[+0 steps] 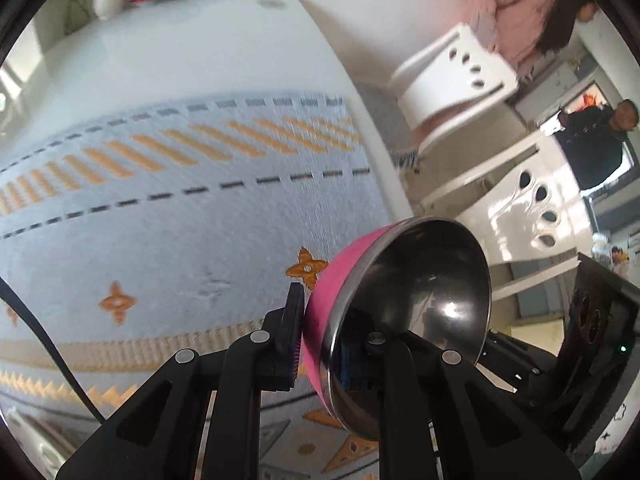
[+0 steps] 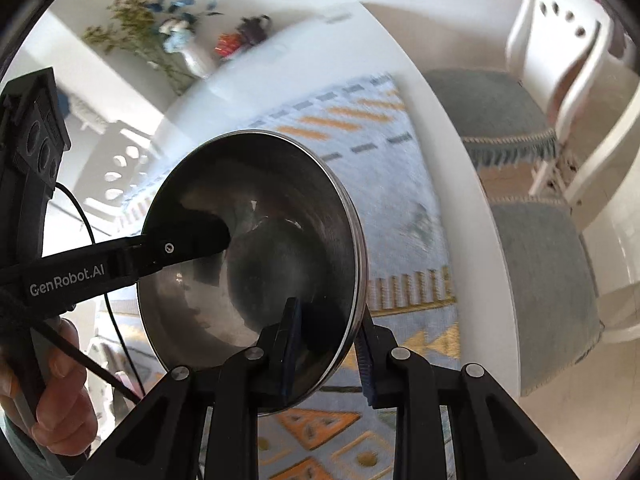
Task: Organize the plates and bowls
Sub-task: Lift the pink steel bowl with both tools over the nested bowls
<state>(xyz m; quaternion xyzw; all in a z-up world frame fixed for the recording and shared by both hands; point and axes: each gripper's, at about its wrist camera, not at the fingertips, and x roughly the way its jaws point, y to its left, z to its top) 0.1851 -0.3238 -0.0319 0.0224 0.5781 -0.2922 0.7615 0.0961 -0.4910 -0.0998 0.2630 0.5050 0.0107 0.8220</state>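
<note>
A steel bowl with a pink outer wall (image 1: 420,280) hangs tilted above the table, with both grippers on its rim. In the left wrist view my left gripper (image 1: 320,320) is shut on the rim, one pad on the pink wall and the other inside. The right wrist view looks into the bowl (image 2: 272,248). My right gripper (image 2: 328,312) is shut on its lower rim, one finger inside and one outside. The left gripper's finger (image 2: 200,236) reaches into the bowl from the left, held by a hand (image 2: 60,400).
Below lies a pale blue table runner with orange patterns (image 1: 200,220) on a white table (image 1: 200,60). A vase of flowers (image 2: 192,56) stands at the far end. White chairs with grey cushions (image 2: 492,108) line the right side. Two people (image 1: 520,12) are in the background.
</note>
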